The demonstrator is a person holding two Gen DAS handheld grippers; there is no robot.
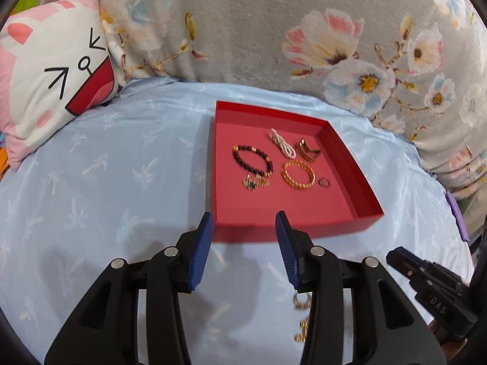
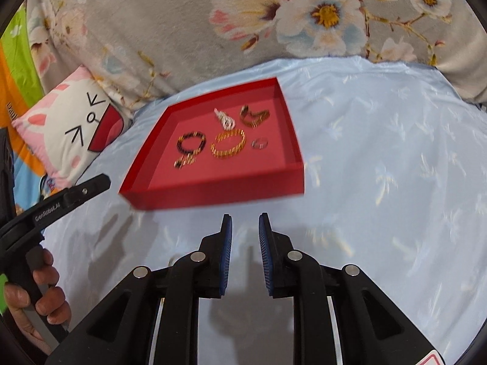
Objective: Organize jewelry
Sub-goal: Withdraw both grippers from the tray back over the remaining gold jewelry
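Observation:
A red tray (image 1: pixel 350 164) lies on the light blue sheet; it also shows in the right wrist view (image 2: pixel 213 191). In it lie a dark bead bracelet (image 1: pixel 252 161), a gold chain bracelet (image 1: pixel 298 175), a pearl piece (image 1: pixel 282 143), a gold cuff (image 1: pixel 307 149), a small ring (image 1: pixel 324 182) and a gold charm (image 1: pixel 254 182). Loose gold jewelry (image 1: pixel 302 301) lies on the sheet beside my left gripper's right finger. My left gripper (image 1: pixel 245 228) is open and empty, just before the tray's near wall. My right gripper (image 2: pixel 245 228) is open with a narrow gap and empty, short of the tray.
A cat-face pillow (image 1: pixel 51 73) lies at the back left. A grey floral blanket (image 1: pixel 274 24) piles up behind the tray. The right gripper's body (image 1: pixel 432 286) sits at the lower right of the left wrist view. A hand (image 2: pixel 36 298) holds the left gripper at the right wrist view's left edge.

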